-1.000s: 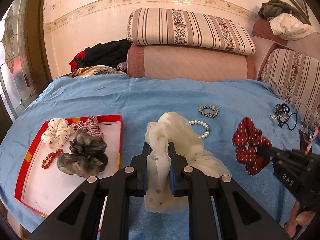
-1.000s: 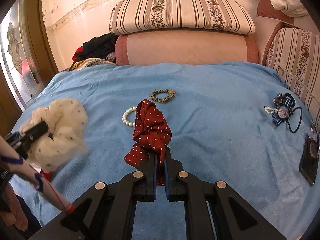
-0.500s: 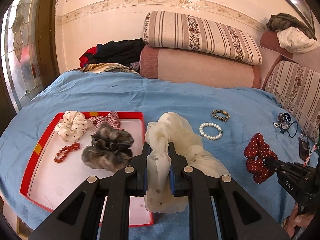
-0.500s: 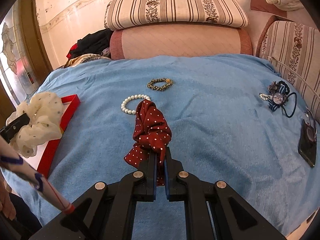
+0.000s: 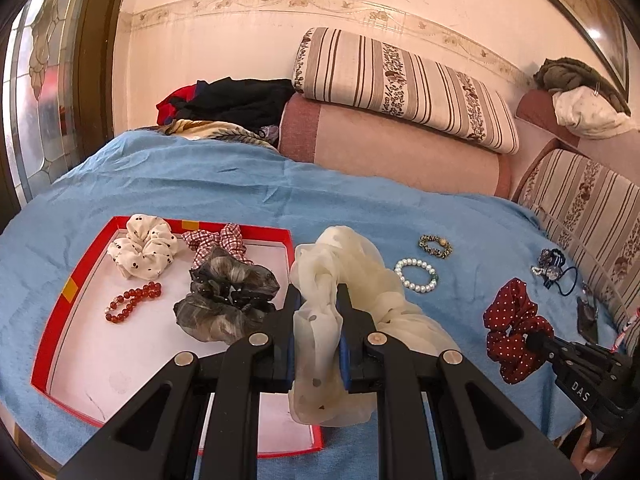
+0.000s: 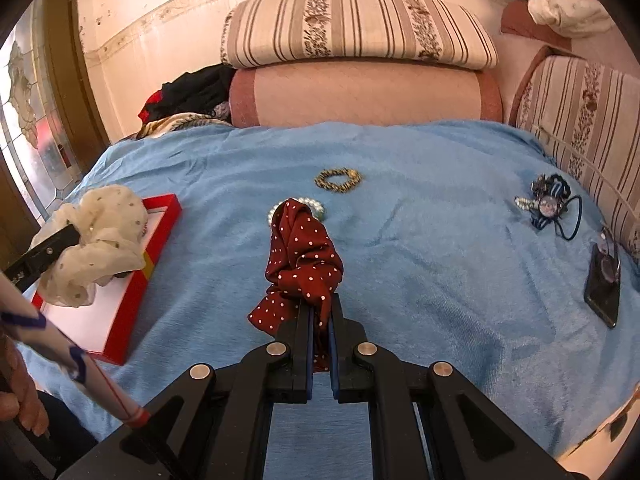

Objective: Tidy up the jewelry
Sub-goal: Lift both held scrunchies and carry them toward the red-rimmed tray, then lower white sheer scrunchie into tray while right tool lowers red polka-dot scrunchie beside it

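Your left claw (image 5: 318, 320) is clamped on the cream scrunchie (image 5: 344, 280), whose sheer fabric bulges out above and below the pads; from the right wrist view it hangs over the near corner of the red tray (image 6: 160, 236), above the white tray floor. Your right claw (image 6: 320, 312) is pinched nearly closed on a fold of the dark red polka-dot scrunchie (image 6: 304, 256), which is lifted clear of the blue blanket (image 6: 420, 260) covering the bed. In the tray (image 5: 288, 240) you already have a white scrunchie with dark dots (image 5: 144, 246) at the far left, a red checked scrunchie (image 5: 218, 240) beside it, a grey sheer scrunchie (image 5: 224, 300) just in front of that one, and a red bead bracelet (image 5: 132, 302) lying alone on the left. On the blanket, to the right of the tray, the pearl bracelet (image 5: 416, 276) lies close to the small gold-and-dark beaded bracelet (image 5: 435, 246), the two apart from each other. Well over to the right sits a tangle of blue hair ties with a charm (image 6: 550, 204), and near the blanket's right edge lies a dark phone (image 6: 602, 280).
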A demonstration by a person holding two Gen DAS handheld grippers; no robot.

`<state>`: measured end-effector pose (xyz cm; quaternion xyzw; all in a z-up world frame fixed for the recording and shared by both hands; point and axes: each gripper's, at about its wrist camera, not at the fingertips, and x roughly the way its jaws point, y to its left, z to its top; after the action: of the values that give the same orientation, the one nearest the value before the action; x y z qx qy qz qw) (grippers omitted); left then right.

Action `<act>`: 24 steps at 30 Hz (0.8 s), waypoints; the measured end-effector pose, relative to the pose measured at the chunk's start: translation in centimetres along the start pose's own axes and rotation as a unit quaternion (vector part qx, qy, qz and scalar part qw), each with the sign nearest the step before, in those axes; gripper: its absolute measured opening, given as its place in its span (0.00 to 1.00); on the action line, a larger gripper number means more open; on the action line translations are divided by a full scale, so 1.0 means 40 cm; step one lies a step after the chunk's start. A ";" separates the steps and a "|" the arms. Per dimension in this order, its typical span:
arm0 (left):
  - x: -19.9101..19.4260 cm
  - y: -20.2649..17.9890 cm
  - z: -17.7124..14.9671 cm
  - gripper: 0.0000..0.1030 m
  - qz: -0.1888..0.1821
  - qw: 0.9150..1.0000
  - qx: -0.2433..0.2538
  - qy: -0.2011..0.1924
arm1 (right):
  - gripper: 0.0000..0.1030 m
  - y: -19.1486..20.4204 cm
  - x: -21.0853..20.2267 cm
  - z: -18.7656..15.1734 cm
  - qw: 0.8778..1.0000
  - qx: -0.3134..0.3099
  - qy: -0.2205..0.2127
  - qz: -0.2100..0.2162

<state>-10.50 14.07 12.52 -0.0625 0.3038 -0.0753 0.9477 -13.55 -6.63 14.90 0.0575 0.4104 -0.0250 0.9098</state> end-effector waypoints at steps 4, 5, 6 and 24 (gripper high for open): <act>-0.001 0.023 0.004 0.15 -0.005 1.000 -0.014 0.001 | 0.06 0.029 -0.012 0.006 1.000 -0.009 -0.004 0.002; -0.003 0.027 0.005 0.15 -0.005 1.000 -0.016 -0.001 | 0.06 0.034 -0.013 0.007 1.000 -0.011 -0.004 0.002; -0.005 0.030 0.006 0.15 -0.005 1.000 -0.017 -0.002 | 0.06 0.041 -0.013 0.007 1.000 -0.013 -0.003 0.003; -0.053 0.135 0.044 0.15 0.021 0.999 -0.040 -0.029 | 0.06 0.118 -0.030 0.026 0.999 -0.040 -0.005 0.017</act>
<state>-10.61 19.88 14.25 -0.0965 0.2803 -0.0408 0.9542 -13.13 -2.09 16.85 0.0276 0.4059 0.0064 0.9135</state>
